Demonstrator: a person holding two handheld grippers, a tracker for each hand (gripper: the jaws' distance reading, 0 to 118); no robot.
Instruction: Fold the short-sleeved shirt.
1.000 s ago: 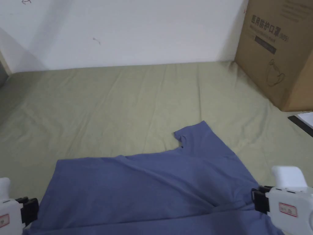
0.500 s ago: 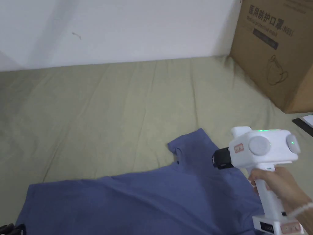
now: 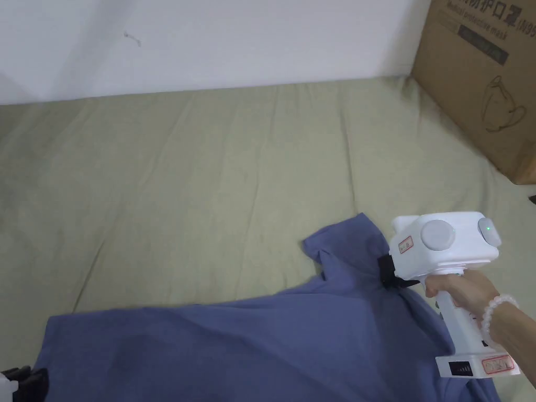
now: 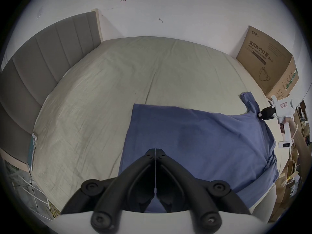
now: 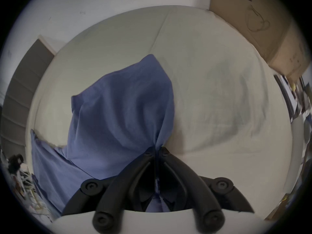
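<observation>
Olive bedsheet covers the bed, with a white wall behind it and a cardboard box at the far right corner. On this sheet the blue short-sleeved shirt lies spread at the near edge of the bed, its far sleeve pointing toward the box.

The right gripper is clenched on a bunch of sleeve cloth, which gathers into pleats between the jaws. The left gripper hovers over the shirt's near portion with its jaws pressed together; no cloth is visible between them.

Procedure for the step in hand, a judgement from the layout: carry the sleeve inward over the shirt body, away from the box. Keep the grip firm and the lift low, so the body does not drag. Lay the sleeve flat before releasing. Use the left gripper to pin the body if it creeps.
</observation>
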